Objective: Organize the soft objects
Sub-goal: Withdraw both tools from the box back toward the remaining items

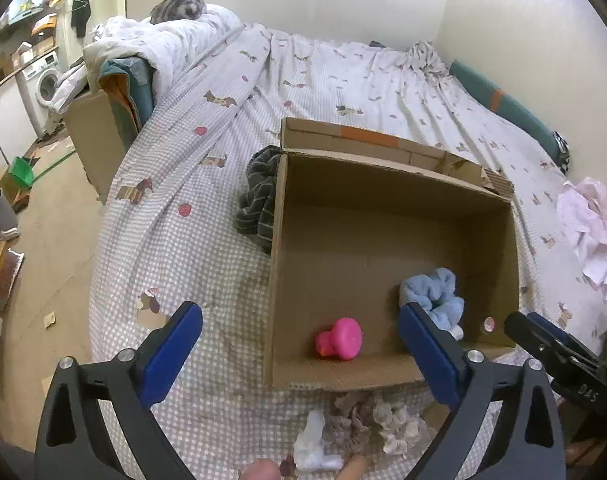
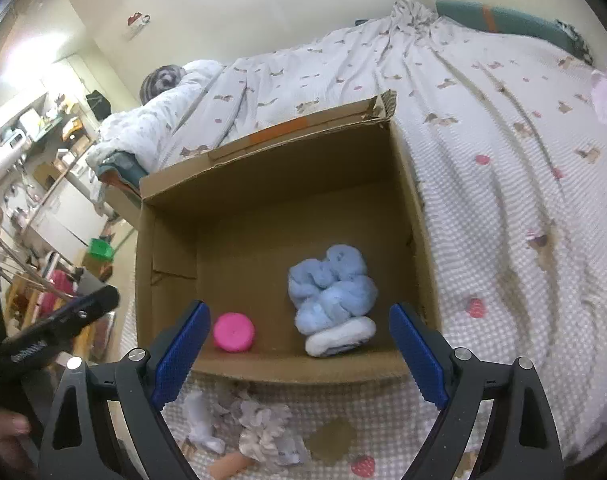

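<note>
An open cardboard box [image 1: 395, 184] [image 2: 263, 176] sits on the bed. Inside lie a pink soft toy [image 1: 340, 338] [image 2: 233, 332] and a light blue fluffy cloth [image 1: 437, 292] [image 2: 331, 284] with a white sock [image 2: 341, 336] next to it. My left gripper [image 1: 299, 356] is open and empty above the box's near left corner. My right gripper [image 2: 299, 356] is open and empty above the box's near edge. A grey-beige patterned cloth [image 1: 377, 420] [image 2: 263, 428] and a white sock [image 1: 313, 444] [image 2: 203, 424] lie on the bed in front of the box.
A dark striped garment [image 1: 259, 196] lies against the box's left side. A pink-white cloth [image 1: 591, 228] lies at the bed's right. A rumpled duvet [image 1: 155, 44] and pillow are at the far left. Floor and cluttered shelves lie left of the bed.
</note>
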Demonstrator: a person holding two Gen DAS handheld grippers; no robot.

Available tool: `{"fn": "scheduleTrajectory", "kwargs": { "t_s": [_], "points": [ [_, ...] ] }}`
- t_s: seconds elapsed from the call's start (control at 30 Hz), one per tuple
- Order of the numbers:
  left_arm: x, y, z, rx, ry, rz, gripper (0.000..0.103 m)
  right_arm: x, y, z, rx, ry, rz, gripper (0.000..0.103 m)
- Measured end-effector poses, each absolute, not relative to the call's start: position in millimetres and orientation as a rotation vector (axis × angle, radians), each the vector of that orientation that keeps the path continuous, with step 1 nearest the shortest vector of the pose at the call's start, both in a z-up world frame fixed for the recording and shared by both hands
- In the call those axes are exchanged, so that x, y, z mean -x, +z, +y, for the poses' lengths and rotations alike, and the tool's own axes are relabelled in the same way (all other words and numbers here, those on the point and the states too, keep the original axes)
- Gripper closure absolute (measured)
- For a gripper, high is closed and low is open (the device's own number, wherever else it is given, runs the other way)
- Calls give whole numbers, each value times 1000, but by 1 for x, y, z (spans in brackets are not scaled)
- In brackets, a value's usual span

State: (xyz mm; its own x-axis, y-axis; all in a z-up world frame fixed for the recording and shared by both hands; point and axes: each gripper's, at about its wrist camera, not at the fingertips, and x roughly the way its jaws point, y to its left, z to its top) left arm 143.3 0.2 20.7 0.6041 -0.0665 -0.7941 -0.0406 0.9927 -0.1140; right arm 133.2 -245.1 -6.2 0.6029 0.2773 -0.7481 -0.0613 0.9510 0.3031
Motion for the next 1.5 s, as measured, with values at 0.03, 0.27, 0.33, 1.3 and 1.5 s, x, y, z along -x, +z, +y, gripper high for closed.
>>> {"fn": "scheduleTrajectory", "kwargs": {
  "t_s": [0.03, 0.27, 0.33, 1.3, 1.5],
  "points": [
    [-141, 22, 0, 114, -12, 920, 5, -131, -4, -244, -246, 187, 908, 6],
    [-114, 23, 2, 99, -25, 939, 5, -111, 9, -249, -247, 188, 897, 6],
    [-109, 21, 5, 107, -15, 957, 5, -104, 10, -252, -264, 182, 900, 6],
    [-89, -34, 36, 207, 67, 1142, 5, -81, -63, -226, -264, 215, 1186, 10],
    [-89, -40, 32, 190, 42, 1160, 5, -99, -102, -252, -423, 139, 1298, 66]
  ]
}}
